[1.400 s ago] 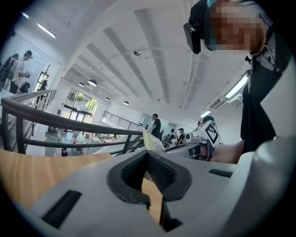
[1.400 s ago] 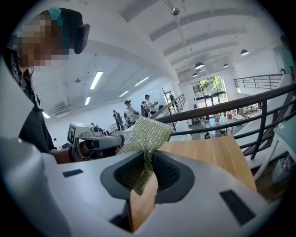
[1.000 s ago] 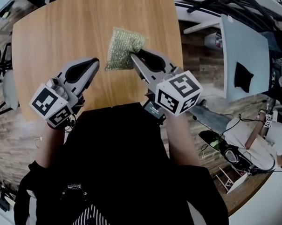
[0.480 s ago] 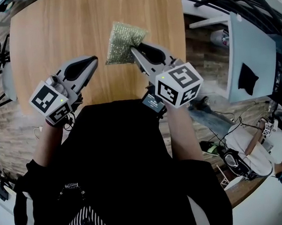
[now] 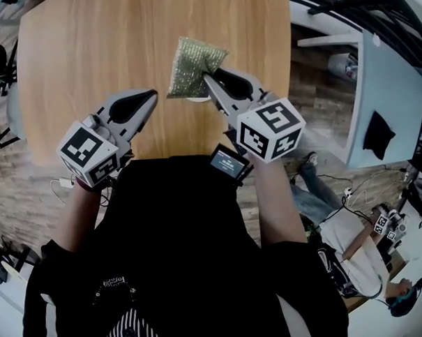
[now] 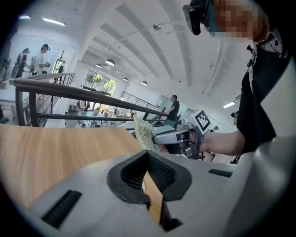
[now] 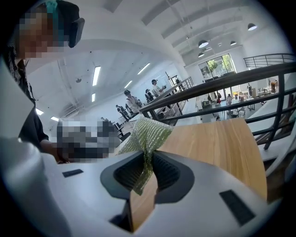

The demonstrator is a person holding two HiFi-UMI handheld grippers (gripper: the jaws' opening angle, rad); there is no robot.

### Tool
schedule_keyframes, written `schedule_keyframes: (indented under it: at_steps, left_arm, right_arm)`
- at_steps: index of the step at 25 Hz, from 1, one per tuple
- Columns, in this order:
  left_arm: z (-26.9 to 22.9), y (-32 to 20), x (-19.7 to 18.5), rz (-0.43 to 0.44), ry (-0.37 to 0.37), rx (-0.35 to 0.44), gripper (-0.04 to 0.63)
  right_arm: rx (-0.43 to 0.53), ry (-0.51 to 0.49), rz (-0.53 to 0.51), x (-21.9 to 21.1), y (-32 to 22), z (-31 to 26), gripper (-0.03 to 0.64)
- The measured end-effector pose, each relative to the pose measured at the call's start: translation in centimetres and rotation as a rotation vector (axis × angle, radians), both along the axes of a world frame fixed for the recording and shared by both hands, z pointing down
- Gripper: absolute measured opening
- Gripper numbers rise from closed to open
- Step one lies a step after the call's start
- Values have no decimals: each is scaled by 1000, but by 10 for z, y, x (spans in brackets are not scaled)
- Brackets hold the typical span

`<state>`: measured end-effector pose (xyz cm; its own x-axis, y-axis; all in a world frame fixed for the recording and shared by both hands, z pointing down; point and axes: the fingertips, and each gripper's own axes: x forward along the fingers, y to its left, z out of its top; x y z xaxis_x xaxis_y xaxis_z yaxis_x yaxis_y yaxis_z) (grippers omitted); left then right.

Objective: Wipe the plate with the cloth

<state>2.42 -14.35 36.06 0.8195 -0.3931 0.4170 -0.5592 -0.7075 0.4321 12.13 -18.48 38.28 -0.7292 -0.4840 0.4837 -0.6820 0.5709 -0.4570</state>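
A green-gold mesh cloth (image 5: pixel 191 66) hangs over the wooden table (image 5: pixel 87 58), pinched at its lower right edge by my right gripper (image 5: pixel 208 79). In the right gripper view the cloth (image 7: pixel 147 134) runs down between the shut jaws. My left gripper (image 5: pixel 150 97) is at the table's near edge, left of the cloth, shut with nothing in it; its tips (image 6: pixel 148 159) meet over bare wood. The left gripper view shows the right gripper (image 6: pixel 178 138) holding the cloth (image 6: pixel 144 134). No plate is in view.
The table's near edge (image 5: pixel 162 158) is close to my body. A white panel (image 5: pixel 386 101) stands at right beyond the table. A person in white (image 5: pixel 354 252) sits on the floor at lower right. Railings (image 6: pixel 69 92) and distant people show in the gripper views.
Both grippers and the cloth sit slightly right and lower in the head view, mostly from the head camera moving. The right gripper's hold on the cloth is unchanged.
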Motion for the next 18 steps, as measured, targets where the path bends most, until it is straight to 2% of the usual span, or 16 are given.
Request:
schedule_keyframes:
  at_steps: [4,12,18]
  left_arm:
    - [30,-11,13,2,-35,1,-8]
    - [105,-18,32,62,-183,-7,-8]
    - [142,-25,45,114,-228,-49,-8]
  right_arm:
    - [-27,30,-4,12,-5,30,51]
    - [-101,97,-1,29,-3,87,54]
    - [-142,120,-3,32,-2,119,54]
